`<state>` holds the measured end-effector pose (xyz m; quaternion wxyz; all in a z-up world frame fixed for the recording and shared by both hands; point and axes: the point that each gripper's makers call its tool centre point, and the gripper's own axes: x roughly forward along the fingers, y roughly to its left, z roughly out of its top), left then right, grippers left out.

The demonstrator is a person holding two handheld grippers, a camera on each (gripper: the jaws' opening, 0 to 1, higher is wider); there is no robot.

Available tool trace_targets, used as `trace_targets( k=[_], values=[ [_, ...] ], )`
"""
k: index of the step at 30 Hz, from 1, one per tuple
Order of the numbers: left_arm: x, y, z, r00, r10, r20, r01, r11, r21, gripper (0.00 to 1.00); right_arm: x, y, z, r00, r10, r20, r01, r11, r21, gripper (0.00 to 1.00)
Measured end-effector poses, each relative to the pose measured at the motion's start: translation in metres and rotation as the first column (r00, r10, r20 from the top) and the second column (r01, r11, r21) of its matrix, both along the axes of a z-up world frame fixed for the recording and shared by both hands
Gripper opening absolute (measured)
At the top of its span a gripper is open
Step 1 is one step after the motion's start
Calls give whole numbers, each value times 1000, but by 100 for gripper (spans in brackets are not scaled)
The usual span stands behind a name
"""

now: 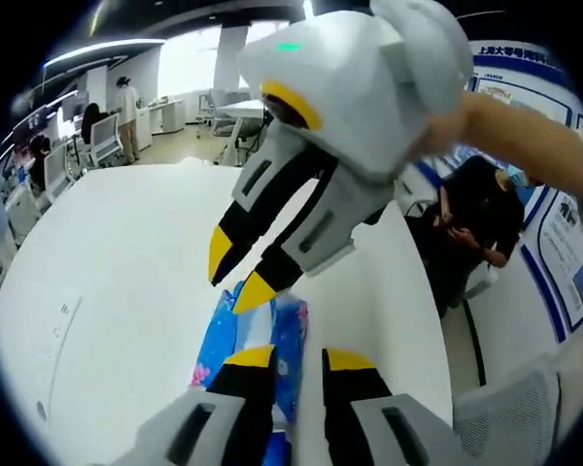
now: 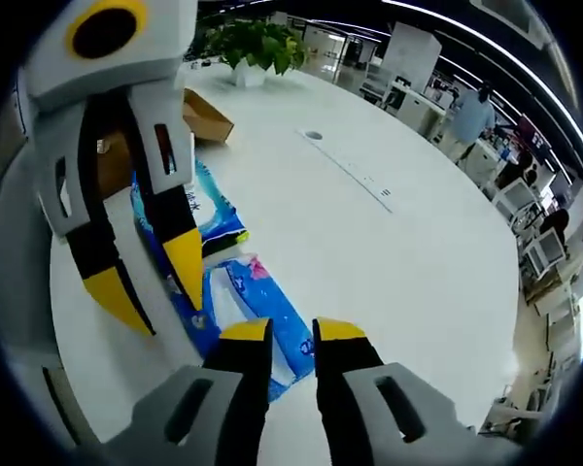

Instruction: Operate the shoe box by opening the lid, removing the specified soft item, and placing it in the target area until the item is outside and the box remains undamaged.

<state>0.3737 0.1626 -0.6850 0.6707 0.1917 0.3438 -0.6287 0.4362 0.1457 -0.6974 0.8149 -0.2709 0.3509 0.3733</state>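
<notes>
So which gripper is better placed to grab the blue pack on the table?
Probably right. The right gripper has its open tips down at the far end of the pack, an edge it could pinch. The left gripper hangs open over the pack's middle, where there is no edge to take.

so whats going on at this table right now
A person works two handheld tongs over a white table. Both hover above a blue soft pack lying flat on the table, already outside the cardboard box behind it. The right tongs and left tongs each have their jaws slightly apart, gripping nothing. A potted plant stands farther back.
</notes>
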Motion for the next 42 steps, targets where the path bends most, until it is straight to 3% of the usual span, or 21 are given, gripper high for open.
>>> trace_targets(
  k=[16,30,37,42],
  values=[
    [-22,48,26,1000,15,25,-16,1000,11,28,-27,-2,28,999,-39,7,39,999,-11,34],
    [-36,112,55,998,52,47,-51,998,-29,45,-54,11,60,995,-79,64,80,997,-8,43],
    [-36,151,67,995,67,78,-64,997,-46,50,-69,25,71,995,-79,65,79,997,4,48],
    [-31,179,76,988,130,88,-123,990,-74,52,-79,32,72,996,-68,58,69,998,-9,52]
  ],
)
